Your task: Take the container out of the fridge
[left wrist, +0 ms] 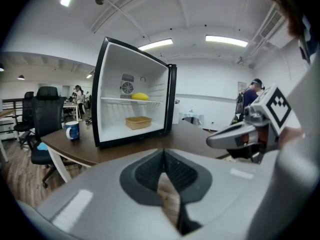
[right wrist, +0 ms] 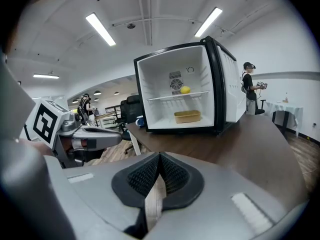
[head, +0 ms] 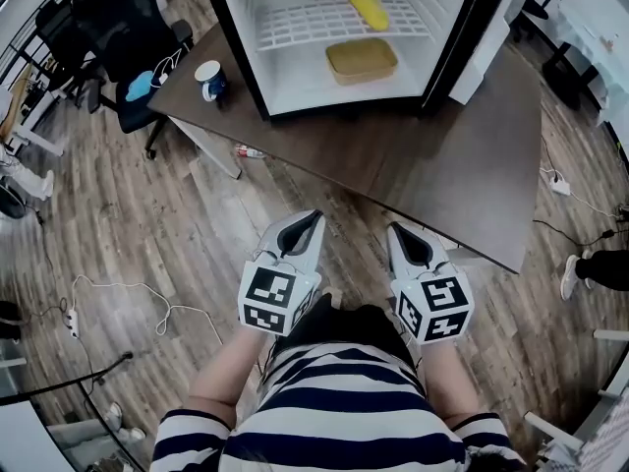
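While both tools are held low, short of the table edge, left gripper (head: 313, 216) and right gripper (head: 394, 228) each show jaws closed tip to tip, nothing between. Beyond, on brown table (head: 472, 165): fridge (head: 295, 87), door open. Tan container (head: 362, 59) sits on the fridge floor, under the wire shelf holding a yellow item (head: 367, 6). Mug (head: 209, 79) stands left of the fridge.

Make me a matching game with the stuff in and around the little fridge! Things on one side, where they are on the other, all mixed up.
Things:
1. tan rectangular container
2. yellow oblong item
3. blue and white mug
4. black office chair

Places:
A. on the wooden floor, beside the table
B. on the white wire shelf
C. on the bottom of the open fridge
D. on the brown table, left of the fridge

Pairs: 1-C, 2-B, 3-D, 4-A
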`<state>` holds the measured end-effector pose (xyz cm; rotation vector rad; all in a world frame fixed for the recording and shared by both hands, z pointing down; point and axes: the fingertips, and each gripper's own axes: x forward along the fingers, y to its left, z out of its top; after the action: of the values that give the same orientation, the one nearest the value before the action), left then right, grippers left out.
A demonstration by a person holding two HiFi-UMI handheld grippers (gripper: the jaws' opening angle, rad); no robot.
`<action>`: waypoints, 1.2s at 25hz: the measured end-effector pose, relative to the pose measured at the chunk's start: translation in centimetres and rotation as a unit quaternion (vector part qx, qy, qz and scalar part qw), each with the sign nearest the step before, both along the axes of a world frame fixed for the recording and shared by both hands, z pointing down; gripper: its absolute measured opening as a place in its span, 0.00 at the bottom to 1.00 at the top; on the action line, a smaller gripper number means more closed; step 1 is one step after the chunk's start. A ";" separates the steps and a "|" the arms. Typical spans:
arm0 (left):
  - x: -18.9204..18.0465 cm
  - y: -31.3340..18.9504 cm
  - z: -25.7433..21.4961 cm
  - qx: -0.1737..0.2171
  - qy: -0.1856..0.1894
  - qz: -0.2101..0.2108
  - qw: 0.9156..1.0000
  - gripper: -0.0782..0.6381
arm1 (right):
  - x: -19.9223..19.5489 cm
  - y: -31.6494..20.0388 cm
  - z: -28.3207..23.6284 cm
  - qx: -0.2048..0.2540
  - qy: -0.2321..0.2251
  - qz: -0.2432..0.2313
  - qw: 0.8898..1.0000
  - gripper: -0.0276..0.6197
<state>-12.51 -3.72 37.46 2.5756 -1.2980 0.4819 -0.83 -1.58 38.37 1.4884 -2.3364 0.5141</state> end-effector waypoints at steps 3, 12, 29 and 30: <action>0.2 -1.5 0.2 0.005 -0.008 0.017 1.000 0.11 | 0.2 -1.5 0.5 0.003 0.015 0.010 1.000 0.03; 2.3 -6.5 0.0 0.029 -0.047 0.025 0.998 0.11 | 2.4 -6.0 1.7 -0.004 0.001 0.003 1.000 0.03; 8.2 -17.4 3.2 0.014 -0.118 0.047 0.992 0.11 | 5.1 -16.4 4.5 -0.025 -0.013 -0.075 0.997 0.03; 8.3 -18.1 3.4 0.014 -0.122 0.049 0.991 0.11 | 5.0 -16.8 4.8 -0.027 -0.014 -0.079 0.996 0.03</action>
<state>-4.18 -21.80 40.85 2.6796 -1.2622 0.8245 4.20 -18.40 43.14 1.2667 -2.4175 0.5536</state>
